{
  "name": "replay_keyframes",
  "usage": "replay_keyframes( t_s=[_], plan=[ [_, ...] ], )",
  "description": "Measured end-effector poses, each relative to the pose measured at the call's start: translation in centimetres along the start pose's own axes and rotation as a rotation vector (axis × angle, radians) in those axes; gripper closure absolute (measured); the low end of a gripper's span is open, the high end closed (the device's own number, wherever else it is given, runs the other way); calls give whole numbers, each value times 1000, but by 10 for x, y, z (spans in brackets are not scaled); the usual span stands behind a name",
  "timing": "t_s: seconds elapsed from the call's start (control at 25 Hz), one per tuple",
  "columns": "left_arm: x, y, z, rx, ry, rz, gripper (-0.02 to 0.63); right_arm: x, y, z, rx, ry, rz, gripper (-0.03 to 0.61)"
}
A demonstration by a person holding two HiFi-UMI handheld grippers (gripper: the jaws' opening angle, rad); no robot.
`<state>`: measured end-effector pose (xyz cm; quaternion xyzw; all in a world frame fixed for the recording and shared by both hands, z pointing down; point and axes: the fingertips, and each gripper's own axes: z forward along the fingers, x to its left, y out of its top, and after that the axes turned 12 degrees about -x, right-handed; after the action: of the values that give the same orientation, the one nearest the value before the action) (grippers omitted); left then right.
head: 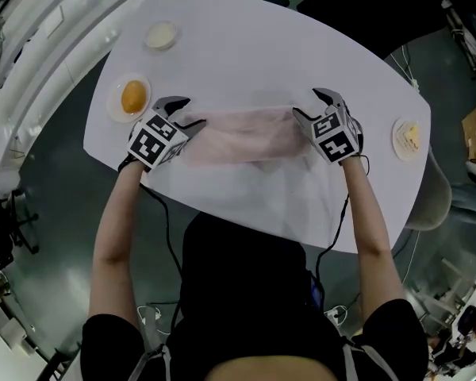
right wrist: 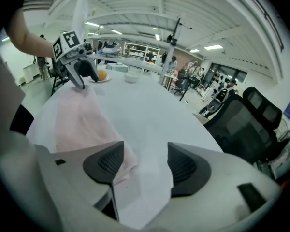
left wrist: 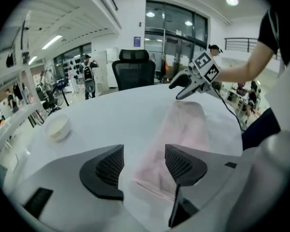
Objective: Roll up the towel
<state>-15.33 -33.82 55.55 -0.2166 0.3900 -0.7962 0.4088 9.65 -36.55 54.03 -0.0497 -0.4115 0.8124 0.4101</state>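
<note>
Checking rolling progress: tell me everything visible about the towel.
The towel is thin, soft, pale pink cloth, turned over into a wrinkled band along its far edge; the rest spreads flat and whitish toward the person. It lies on the white table; the left tool and the right tool straddle its ends, jaws apart.

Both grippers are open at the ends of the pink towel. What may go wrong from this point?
1. The left gripper and right gripper stand open, so nothing pins the folded towel; it may unfold.
2. The fold looks loose and wrinkled, so a roll started here may come out uneven.
3. The plate with orange food lies near the left gripper and might get nudged.
</note>
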Motion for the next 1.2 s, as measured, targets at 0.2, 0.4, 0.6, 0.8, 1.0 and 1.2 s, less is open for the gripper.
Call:
replay_keyframes(
  t_s=[0.2, 0.4, 0.6, 0.8, 1.0, 1.2],
  plan=[
    [-4, 11, -14, -70, 39, -90, 330, -4, 19, -24, -107, -48, 91, 284],
    [-15, 25, -31, -179, 129, -183, 330, 12, 29, -52, -187, -22, 178, 284],
    [-33, 37, -58, -280, 243, -235, 331, 42, 34, -86, -248, 15, 230, 284],
    [-70, 46, -85, -356, 274, -233, 330, 81, 40, -122, -335, 63, 327, 284],
    [-108, 52, -106, -423, 242, -251, 331, 105, 42, -162, -424, 66, 413, 284],
    [-150, 67, -118, -490, 186, -280, 330, 117, 33, -205, -470, 32, 433, 282]
  ],
)
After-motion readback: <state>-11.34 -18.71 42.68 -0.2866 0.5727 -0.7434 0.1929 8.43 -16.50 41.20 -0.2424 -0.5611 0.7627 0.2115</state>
